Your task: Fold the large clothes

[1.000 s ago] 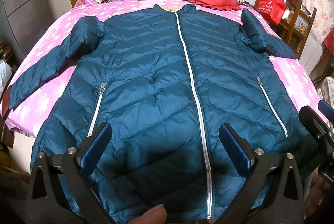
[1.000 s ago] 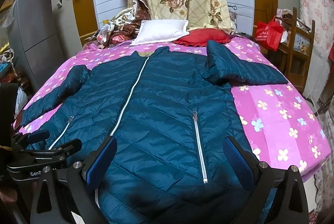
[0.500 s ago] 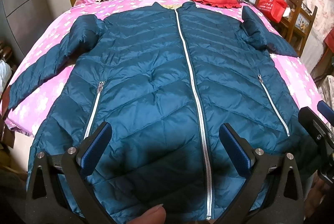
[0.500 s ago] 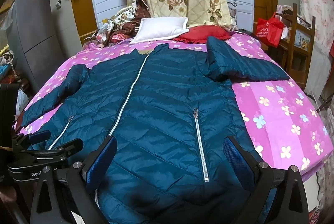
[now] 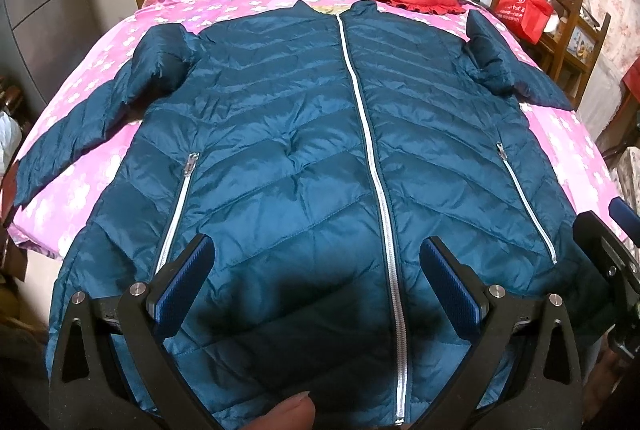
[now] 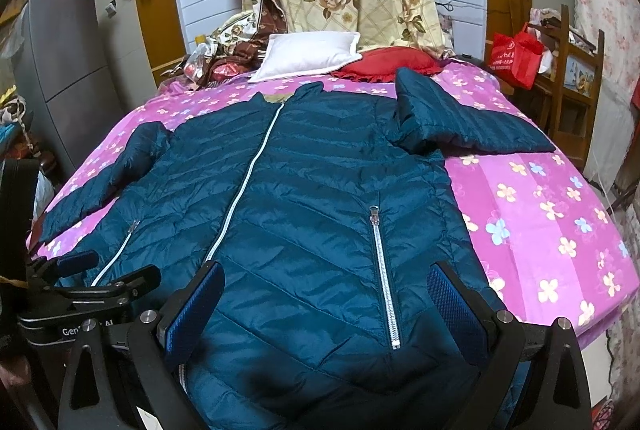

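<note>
Both grippers were held wide apart and empty above the hem of a teal quilted puffer jacket [image 5: 280, 157]: the left gripper [image 5: 316, 286] over the white central zip [image 5: 376, 165], the right gripper [image 6: 324, 310] over a pocket zip [image 6: 384, 270]. Front up and zipped, the jacket was spread flat on a pink flower-print bedsheet [image 6: 552, 230], sleeves out to either side. Beyond its collar, a white pillow [image 6: 308, 55] and a red frilled cushion [image 6: 392, 63] were seen.
</note>
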`<state>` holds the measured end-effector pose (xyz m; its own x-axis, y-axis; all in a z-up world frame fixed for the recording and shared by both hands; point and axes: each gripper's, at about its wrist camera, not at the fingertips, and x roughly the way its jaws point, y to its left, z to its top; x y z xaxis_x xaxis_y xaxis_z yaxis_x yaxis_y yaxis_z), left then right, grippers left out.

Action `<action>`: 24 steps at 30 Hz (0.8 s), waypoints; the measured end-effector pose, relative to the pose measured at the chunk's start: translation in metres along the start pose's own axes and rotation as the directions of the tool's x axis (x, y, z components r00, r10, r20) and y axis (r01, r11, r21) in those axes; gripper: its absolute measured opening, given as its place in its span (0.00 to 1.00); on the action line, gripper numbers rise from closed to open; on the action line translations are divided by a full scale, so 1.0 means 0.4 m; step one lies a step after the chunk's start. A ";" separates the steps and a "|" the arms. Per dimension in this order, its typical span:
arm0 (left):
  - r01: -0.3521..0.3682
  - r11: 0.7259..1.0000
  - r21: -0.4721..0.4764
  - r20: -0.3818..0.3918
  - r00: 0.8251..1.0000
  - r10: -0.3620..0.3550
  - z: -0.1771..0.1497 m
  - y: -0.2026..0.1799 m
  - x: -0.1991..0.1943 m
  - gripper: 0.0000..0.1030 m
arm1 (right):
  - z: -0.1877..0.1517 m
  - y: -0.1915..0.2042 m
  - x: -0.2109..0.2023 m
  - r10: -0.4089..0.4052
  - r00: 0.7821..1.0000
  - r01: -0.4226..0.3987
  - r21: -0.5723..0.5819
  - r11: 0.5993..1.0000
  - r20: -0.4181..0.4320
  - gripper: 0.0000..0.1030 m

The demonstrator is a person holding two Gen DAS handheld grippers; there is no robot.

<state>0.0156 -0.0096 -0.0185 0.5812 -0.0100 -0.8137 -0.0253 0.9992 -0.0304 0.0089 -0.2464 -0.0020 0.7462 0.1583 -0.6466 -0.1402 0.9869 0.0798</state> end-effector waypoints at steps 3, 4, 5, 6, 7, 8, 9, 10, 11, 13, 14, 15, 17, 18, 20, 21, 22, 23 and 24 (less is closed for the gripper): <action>0.003 1.000 0.004 -0.001 1.000 -0.003 0.002 0.003 0.002 1.00 | -0.003 0.011 0.006 -0.016 1.000 0.016 -0.025 1.000 -0.001 0.98; 0.006 1.000 0.005 0.005 1.000 -0.006 0.003 0.005 0.002 1.00 | -0.003 0.013 0.006 -0.019 1.000 0.019 -0.029 0.999 0.002 0.98; 0.011 1.000 0.008 0.008 1.000 -0.011 0.004 0.006 0.004 1.00 | -0.003 0.017 0.008 -0.032 0.999 0.032 -0.033 0.999 0.003 0.98; 0.020 1.000 0.011 0.008 1.000 -0.020 0.005 0.007 0.006 1.00 | -0.001 0.018 0.008 -0.043 0.999 0.044 -0.034 0.998 0.004 0.98; 0.037 0.999 0.014 0.021 0.999 -0.037 0.007 0.009 0.005 1.00 | 0.002 0.019 0.010 -0.054 0.999 0.054 -0.034 0.998 0.007 0.98; 0.046 0.999 0.018 0.039 0.998 -0.046 0.008 0.010 0.002 1.00 | 0.005 0.020 0.010 -0.057 0.998 0.057 -0.032 0.998 0.009 0.98; 0.048 0.999 0.021 0.061 0.997 -0.050 0.010 0.011 -0.003 1.00 | 0.010 0.020 0.012 -0.055 0.998 0.055 -0.028 0.998 0.005 0.98; 0.040 0.999 0.024 0.080 0.996 -0.042 0.011 0.013 -0.007 1.00 | 0.014 0.021 0.014 -0.059 0.998 0.059 -0.024 0.998 0.001 0.98; 0.034 0.999 0.029 0.078 0.996 -0.036 0.014 0.015 -0.006 1.00 | 0.017 0.022 0.015 -0.070 0.998 0.070 -0.021 0.997 0.001 0.98; 0.037 0.999 0.036 0.045 0.998 -0.039 0.018 0.016 0.004 1.00 | 0.022 0.020 0.014 -0.086 0.996 0.086 -0.020 0.996 0.003 0.98; 0.041 0.999 0.027 0.029 0.999 -0.042 0.019 0.020 0.010 1.00 | 0.024 0.019 0.015 -0.091 0.996 0.091 -0.018 0.996 0.002 0.98; 0.038 0.999 0.016 0.010 0.999 -0.038 0.019 0.024 0.018 1.00 | 0.027 0.016 0.017 -0.091 0.996 0.091 -0.014 0.996 -0.002 0.98; 0.016 1.000 -0.003 0.009 1.000 -0.016 0.016 0.032 0.024 1.00 | 0.027 0.012 0.020 -0.095 0.995 0.095 -0.012 0.995 -0.007 0.98; 0.002 1.000 -0.010 0.017 1.000 -0.002 0.013 0.036 0.025 1.00 | 0.028 0.010 0.023 -0.097 0.995 0.097 -0.012 0.995 -0.008 0.98; -0.020 1.000 -0.012 0.029 0.999 0.020 0.009 0.039 0.024 1.00 | 0.027 0.004 0.025 -0.094 0.995 0.094 -0.007 0.996 -0.013 0.98; -0.020 1.000 -0.016 0.036 0.999 0.020 0.008 0.042 0.023 1.00 | 0.027 0.001 0.026 -0.094 0.995 0.094 -0.005 0.996 -0.013 0.98; 0.000 1.000 -0.022 0.044 0.999 0.001 0.008 0.045 0.020 1.00 | 0.027 -0.001 0.026 -0.095 0.995 0.095 -0.003 0.995 -0.013 0.98; 0.014 1.000 -0.023 0.046 0.999 -0.013 0.007 0.046 0.018 1.00 | 0.026 -0.003 0.027 -0.095 0.995 0.095 -0.001 0.996 -0.014 0.98; 0.024 0.999 -0.023 0.050 0.998 -0.023 0.008 0.046 0.015 1.00 | 0.026 -0.006 0.028 -0.094 0.995 0.095 0.002 0.996 -0.015 0.98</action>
<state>0.0212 0.0090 -0.0223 0.6218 -0.0308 -0.7825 -0.0299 0.9976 -0.0631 0.0243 -0.2465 -0.0014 0.7463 0.0639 -0.6626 -0.0677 0.9975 0.0199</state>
